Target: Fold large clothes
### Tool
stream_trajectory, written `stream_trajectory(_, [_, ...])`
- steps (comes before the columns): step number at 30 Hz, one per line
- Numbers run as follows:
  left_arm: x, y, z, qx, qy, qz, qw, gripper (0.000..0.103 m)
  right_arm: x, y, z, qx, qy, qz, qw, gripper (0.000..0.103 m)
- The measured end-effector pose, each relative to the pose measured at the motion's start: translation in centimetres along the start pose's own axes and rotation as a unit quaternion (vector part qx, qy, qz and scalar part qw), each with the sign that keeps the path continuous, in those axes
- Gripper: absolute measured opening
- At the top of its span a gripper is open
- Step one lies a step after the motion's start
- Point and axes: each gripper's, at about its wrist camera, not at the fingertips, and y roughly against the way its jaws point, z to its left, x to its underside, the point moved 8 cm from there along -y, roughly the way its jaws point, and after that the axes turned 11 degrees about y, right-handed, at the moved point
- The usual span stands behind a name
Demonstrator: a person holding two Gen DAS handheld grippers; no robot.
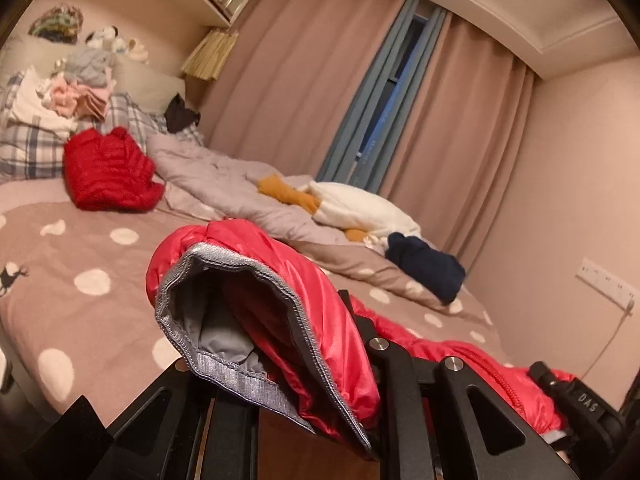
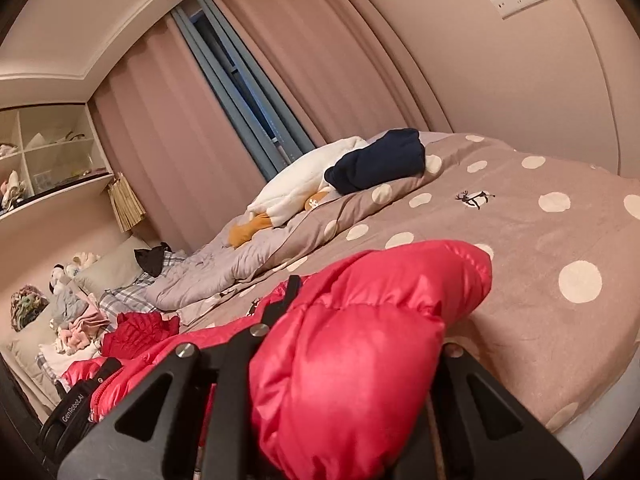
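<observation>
The shiny red quilted puffer jacket (image 1: 320, 300) hangs stretched between the two grippers above the brown polka-dot bed cover (image 1: 80, 280), its grey-trimmed opening (image 1: 224, 320) draped over the left gripper (image 1: 280, 380), whose fingers are closed on the fabric. The right gripper (image 2: 352, 360) is likewise clamped on a puffy red fold that fills the space between its fingers. Farther up the bed lie a second, folded red quilted garment (image 1: 108, 172) and a folded navy garment (image 1: 424, 264).

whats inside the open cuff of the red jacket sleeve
Inside the red jacket's cuff, which the left tool grips, grey lining shows behind the grey trim, then a dark hollow. Anything deeper in the sleeve is hidden by shadow and fabric.
</observation>
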Motion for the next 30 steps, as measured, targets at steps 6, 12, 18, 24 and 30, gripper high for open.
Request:
stream_trajectory(6, [-0.6, 1.8, -0.4, 0.021, 0.01, -0.007, 0.9997, 0.016, -1.2, 1.3, 0.1, -0.012, -0.011, -0.013, 1.0, 0.017])
stream_trajectory(12, [-1.4, 2.7, -1.4, 0.027, 0.001, -0.019, 0.9995, 0.016, -2.4, 3.1, 1.1, -0.007, 0.017, -0.027, 0.999, 0.017])
stream_trajectory(18, [-1.4, -1.7, -1.3, -0.002, 0.002, 0.042, 0.9991, 0.016, -2.0, -0.7, 0.0, 0.023, 0.014, 0.033, 0.999, 0.018])
stream_trajectory(24, [-2.3, -7.3, -1.7, -0.038, -0.03, 0.029, 0.9984, 0.016, -3.0, -4.5, 0.8, 0.042, 0.05, 0.057, 0.996, 0.021])
stream_trajectory(30, [-2.2, -11.8, -1.4, -0.052, -0.027, 0.061, 0.9964, 0.016, -3.5, -10.8, -0.3, 0.063, 0.06, 0.095, 0.992, 0.021])
